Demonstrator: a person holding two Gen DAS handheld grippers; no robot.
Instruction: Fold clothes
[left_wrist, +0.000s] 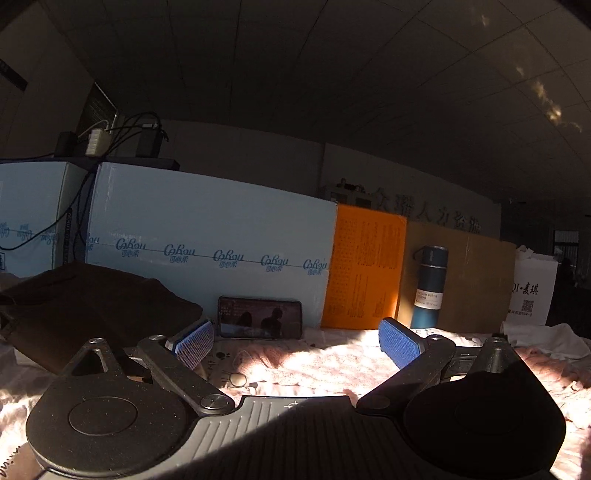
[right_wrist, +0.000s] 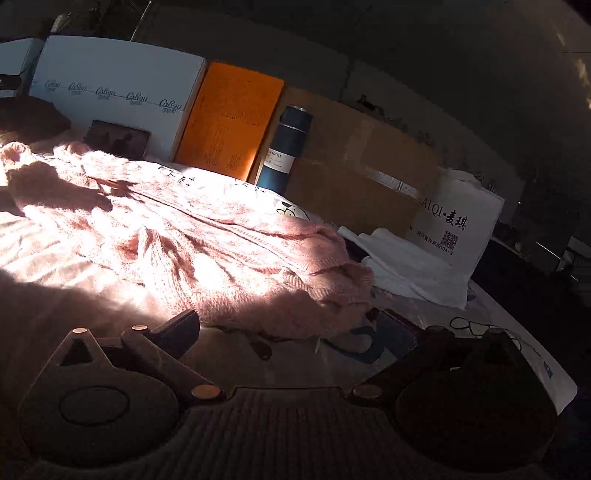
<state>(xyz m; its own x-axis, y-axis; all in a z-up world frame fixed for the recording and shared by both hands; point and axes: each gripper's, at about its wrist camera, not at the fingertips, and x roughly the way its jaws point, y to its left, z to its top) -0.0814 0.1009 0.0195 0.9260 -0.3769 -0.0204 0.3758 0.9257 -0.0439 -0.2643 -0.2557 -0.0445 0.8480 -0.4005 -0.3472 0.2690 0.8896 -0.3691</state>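
A pink knitted sweater (right_wrist: 207, 243) lies spread and rumpled on a white printed sheet (right_wrist: 491, 321), half in sunlight. In the left wrist view the sweater (left_wrist: 314, 365) lies under and ahead of my left gripper (left_wrist: 297, 345), which is open and empty, its blue pads (left_wrist: 400, 347) wide apart. My right gripper (right_wrist: 291, 332) is open and empty just in front of the sweater's near right edge. A dark garment (left_wrist: 92, 306) lies at the left. A white garment (right_wrist: 410, 266) lies to the right of the sweater.
A phone (left_wrist: 260, 318) leans on a pale blue box (left_wrist: 210, 240) at the back. Beside it stand an orange board (left_wrist: 364, 269), a dark blue bottle (left_wrist: 428, 286), brown cardboard (left_wrist: 469, 284) and a white bag (right_wrist: 458, 221).
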